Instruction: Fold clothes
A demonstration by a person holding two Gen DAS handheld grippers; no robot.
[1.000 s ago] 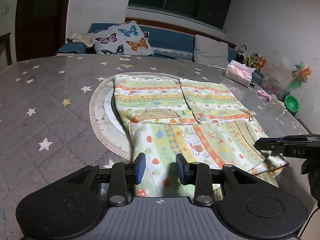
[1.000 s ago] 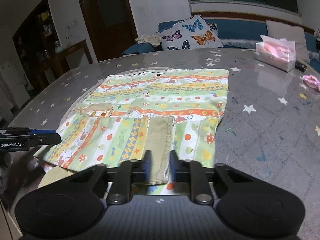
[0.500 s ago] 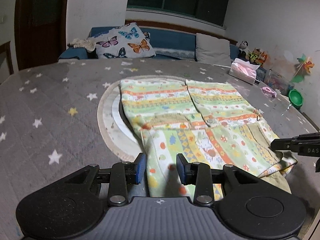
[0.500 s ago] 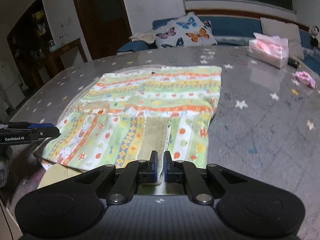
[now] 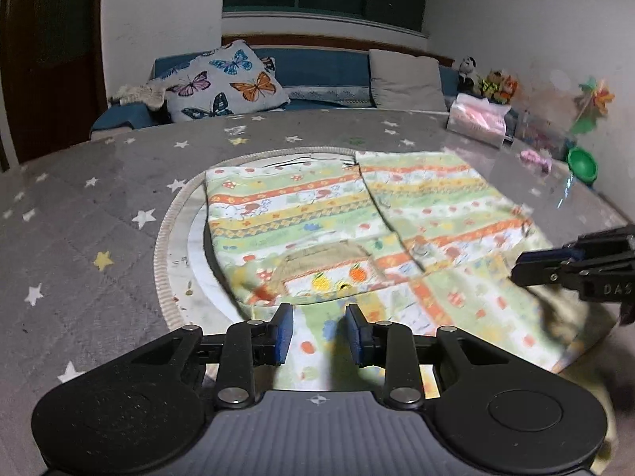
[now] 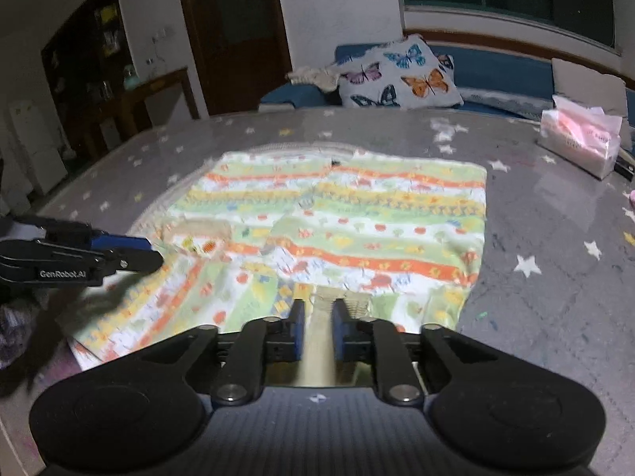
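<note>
Baby garment [image 5: 357, 230] lies flat, stretching far from both; right hand-held gripper [image 6: 316, 331] pinches its near cuff, left hand-held gripper [image 5: 319, 333] spread over the near hem.

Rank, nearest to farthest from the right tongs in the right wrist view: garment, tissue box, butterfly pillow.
1. Garment: lying directly at the right tongs.
2. Tissue box: far right on the table.
3. Butterfly pillow: on the sofa beyond the table.

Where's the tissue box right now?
The tissue box sits on the far right of the table, beyond the garment's right edge in the right wrist view; in the left wrist view it lies far right too, near the sofa.
</note>
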